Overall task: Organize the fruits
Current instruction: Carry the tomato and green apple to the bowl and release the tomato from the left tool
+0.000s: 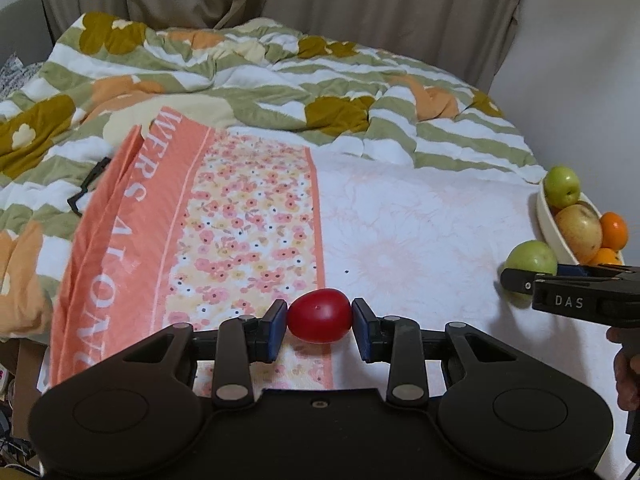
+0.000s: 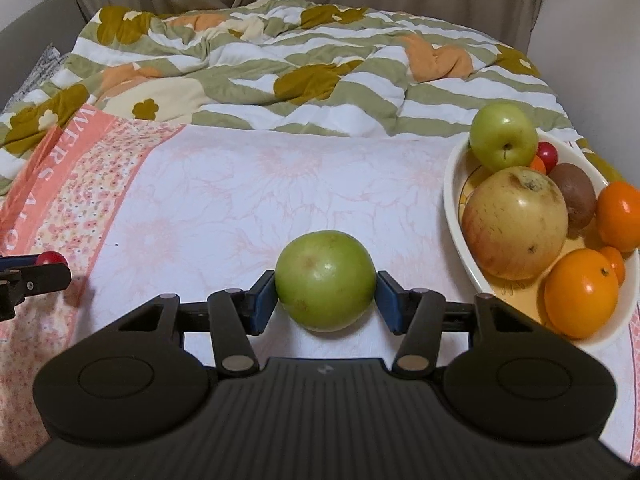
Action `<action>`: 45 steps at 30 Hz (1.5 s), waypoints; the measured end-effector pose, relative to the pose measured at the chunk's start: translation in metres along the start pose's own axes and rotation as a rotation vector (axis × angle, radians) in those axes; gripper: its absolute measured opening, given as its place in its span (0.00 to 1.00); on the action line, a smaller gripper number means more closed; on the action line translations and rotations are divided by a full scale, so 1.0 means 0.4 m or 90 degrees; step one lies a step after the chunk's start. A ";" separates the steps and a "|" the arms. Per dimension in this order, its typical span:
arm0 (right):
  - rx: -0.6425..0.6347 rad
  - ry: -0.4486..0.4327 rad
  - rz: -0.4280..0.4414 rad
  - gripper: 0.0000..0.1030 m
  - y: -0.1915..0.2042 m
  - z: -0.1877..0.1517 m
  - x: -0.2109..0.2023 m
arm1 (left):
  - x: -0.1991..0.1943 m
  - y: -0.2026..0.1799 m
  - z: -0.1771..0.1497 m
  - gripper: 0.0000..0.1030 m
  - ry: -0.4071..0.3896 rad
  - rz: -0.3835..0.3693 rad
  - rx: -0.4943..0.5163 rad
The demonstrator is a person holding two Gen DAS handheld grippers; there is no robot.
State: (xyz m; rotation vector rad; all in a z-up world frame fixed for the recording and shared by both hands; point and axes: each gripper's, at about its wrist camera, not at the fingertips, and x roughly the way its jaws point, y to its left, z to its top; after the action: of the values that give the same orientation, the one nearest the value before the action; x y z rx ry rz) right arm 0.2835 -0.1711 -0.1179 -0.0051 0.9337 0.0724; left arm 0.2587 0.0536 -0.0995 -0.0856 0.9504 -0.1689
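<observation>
Clamping both fruits, left claw point(image 1: 319, 317) pinches small red oval tomato point(image 1: 319, 315), right claw point(image 2: 326, 295) squeezes round green apple point(image 2: 325, 280) just left of white oval fruit bowl point(image 2: 454, 200); lift straight, keep squeeze gentle, lower into bowl gaps.

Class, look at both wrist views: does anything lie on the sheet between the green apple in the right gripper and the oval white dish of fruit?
Nothing visible does. The round green apple sits between the right gripper's blue pads, and only bare pink-flowered sheet separates it from the oval white dish. The dish is already crowded with fruit.
</observation>
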 end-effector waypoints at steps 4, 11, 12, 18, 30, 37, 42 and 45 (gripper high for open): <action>0.005 -0.013 0.002 0.66 0.005 -0.013 -0.044 | -0.041 -0.011 -0.006 0.38 -0.021 -0.006 0.007; 0.016 -0.041 -0.006 0.66 0.010 -0.032 -0.138 | -0.125 -0.038 -0.019 0.38 -0.059 -0.031 0.018; 0.021 -0.047 -0.006 0.66 0.010 -0.035 -0.155 | -0.137 -0.043 -0.020 0.38 -0.065 -0.035 0.021; 0.042 -0.083 -0.020 0.66 0.001 -0.059 -0.262 | -0.209 -0.086 -0.021 0.38 -0.106 -0.072 0.044; 0.080 -0.128 -0.049 0.66 -0.126 -0.108 -0.431 | -0.309 -0.232 -0.020 0.38 -0.165 -0.119 0.093; 0.061 -0.139 -0.024 0.66 -0.260 -0.116 -0.471 | -0.337 -0.358 -0.024 0.38 -0.194 -0.100 0.074; 0.039 -0.144 -0.004 0.66 -0.371 -0.119 -0.485 | -0.328 -0.465 -0.023 0.38 -0.206 -0.083 0.070; 0.027 -0.145 0.008 0.66 -0.440 -0.112 -0.476 | -0.307 -0.527 -0.018 0.38 -0.210 -0.073 0.060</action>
State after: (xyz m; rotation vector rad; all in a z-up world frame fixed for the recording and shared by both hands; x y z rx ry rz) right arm 0.1460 -0.3595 0.0036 0.0481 0.7071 0.0633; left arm 0.1603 -0.1315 0.0258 -0.0777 0.6082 -0.2959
